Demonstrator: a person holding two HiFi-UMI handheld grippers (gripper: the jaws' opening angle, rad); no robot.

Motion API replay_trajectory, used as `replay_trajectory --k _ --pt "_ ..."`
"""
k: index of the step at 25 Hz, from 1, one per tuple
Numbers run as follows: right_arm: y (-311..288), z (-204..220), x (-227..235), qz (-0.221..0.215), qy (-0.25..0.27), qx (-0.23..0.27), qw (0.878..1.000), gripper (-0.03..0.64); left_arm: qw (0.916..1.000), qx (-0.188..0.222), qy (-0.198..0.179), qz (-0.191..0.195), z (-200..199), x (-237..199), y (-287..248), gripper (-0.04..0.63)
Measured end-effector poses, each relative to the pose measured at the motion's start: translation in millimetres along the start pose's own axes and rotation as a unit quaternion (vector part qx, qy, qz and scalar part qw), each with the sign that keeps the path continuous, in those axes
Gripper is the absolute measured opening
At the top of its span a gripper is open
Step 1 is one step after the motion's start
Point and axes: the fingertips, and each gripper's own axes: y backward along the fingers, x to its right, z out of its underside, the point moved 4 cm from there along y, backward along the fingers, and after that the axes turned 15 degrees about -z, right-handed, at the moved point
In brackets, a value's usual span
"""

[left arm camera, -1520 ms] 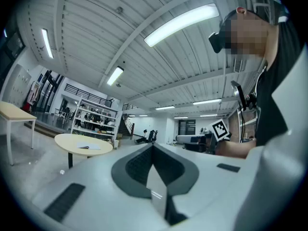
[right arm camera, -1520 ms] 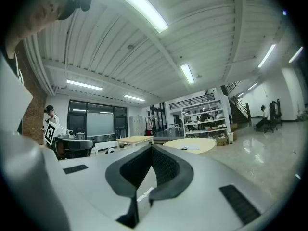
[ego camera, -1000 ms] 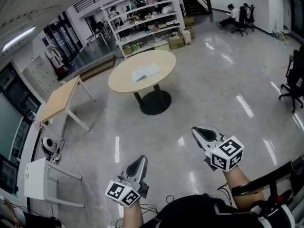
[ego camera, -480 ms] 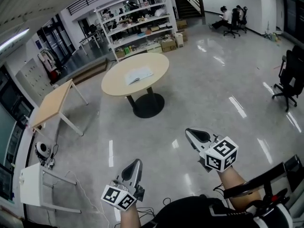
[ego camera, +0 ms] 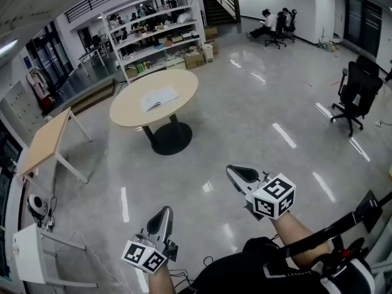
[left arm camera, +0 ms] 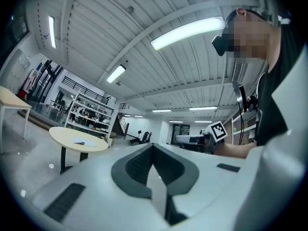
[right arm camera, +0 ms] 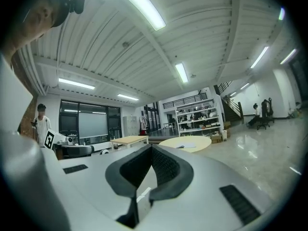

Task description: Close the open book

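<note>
The open book [ego camera: 158, 98] lies with its white pages up on a round beige table [ego camera: 125, 116], far ahead across the shiny floor. My left gripper [ego camera: 163, 212] is held low at the bottom of the head view, shut and empty. To its right my right gripper [ego camera: 233, 171] is also shut with nothing in it. Both point level toward the table and are well short of it. In the left gripper view the book [left arm camera: 83, 143] and table [left arm camera: 61, 133] show small at the left. The right gripper view has the book [right arm camera: 186, 145] on the table [right arm camera: 202, 141] just beyond the jaws.
Stocked white shelves [ego camera: 156, 26] stand behind the round table. A rectangular wooden table [ego camera: 43, 143] is at the left, with a small white table [ego camera: 30, 253] near it. A black office chair [ego camera: 355, 87] stands at the right. People sit far back [ego camera: 272, 20].
Both grippers have moved a little forward, still shut. The head view has swung right, so the table and book now sit further left in it.
</note>
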Motion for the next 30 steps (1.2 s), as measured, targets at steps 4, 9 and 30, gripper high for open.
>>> replay_trajectory --k 4,9,30 --pt "-20 4 3 -0.007 -0.012 -0.005 1.000 -0.002 0.9999 -0.005 0.001 0.013 -2 -14 -11 -0.001" --pt "-44 7 44 -0.011 -0.021 -0.001 1.000 -0.002 0.9999 -0.013 0.001 0.008 3 -27 -55 -0.001" --pt "-202 -40 314 -0.054 0.019 -0.004 0.998 -0.001 0.9984 -0.032 -0.029 -0.038 -23 -120 -339 -0.002"
